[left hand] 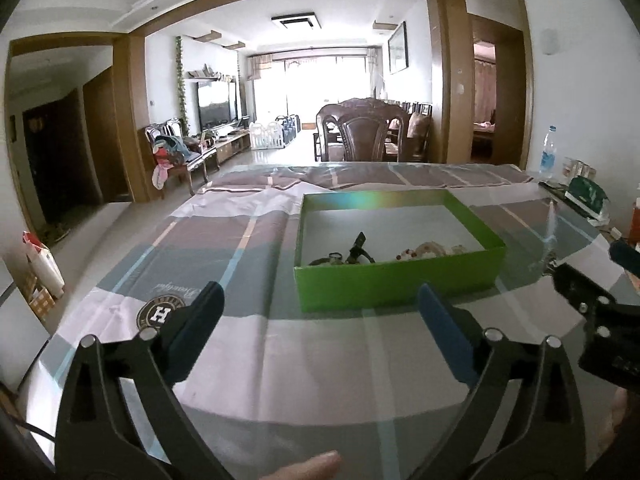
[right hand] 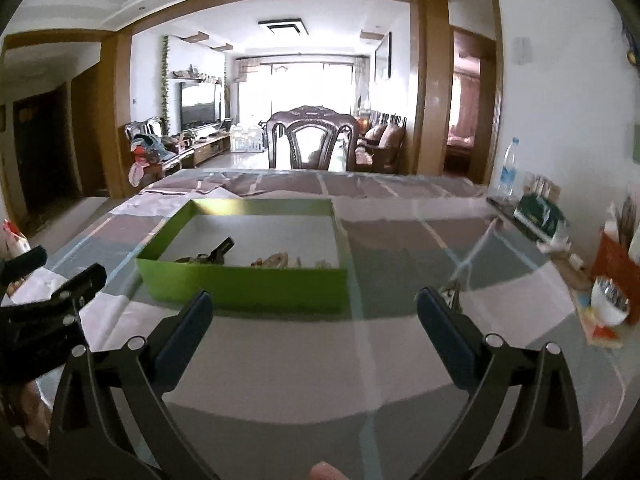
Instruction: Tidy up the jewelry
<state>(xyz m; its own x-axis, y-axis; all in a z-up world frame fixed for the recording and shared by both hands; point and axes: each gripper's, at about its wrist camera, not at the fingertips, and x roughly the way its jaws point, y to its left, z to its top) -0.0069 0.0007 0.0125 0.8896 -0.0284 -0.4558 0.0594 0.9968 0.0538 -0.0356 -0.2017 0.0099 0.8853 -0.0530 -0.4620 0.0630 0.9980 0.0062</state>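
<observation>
A shallow green box [left hand: 394, 284] sits on the checked tablecloth, also in the right wrist view [right hand: 248, 284]. It holds jewelry: a dark clip and ring pieces [left hand: 354, 254] and pale and red bead strands [left hand: 428, 252]; they show in the right wrist view too [right hand: 276, 261]. My left gripper [left hand: 320, 300] is open and empty, just short of the box's near wall. My right gripper [right hand: 314, 304] is open and empty, to the right of the box. A small metal piece [right hand: 451, 290] lies on the cloth by its right fingertip.
The right gripper shows at the right edge of the left wrist view [left hand: 592, 304]; the left gripper shows at the left edge of the right wrist view [right hand: 48, 300]. A water bottle [right hand: 509, 170], a green pack [right hand: 540, 216] and a white cup [right hand: 610, 300] stand along the table's right side. A chair [right hand: 314, 142] stands beyond the far edge.
</observation>
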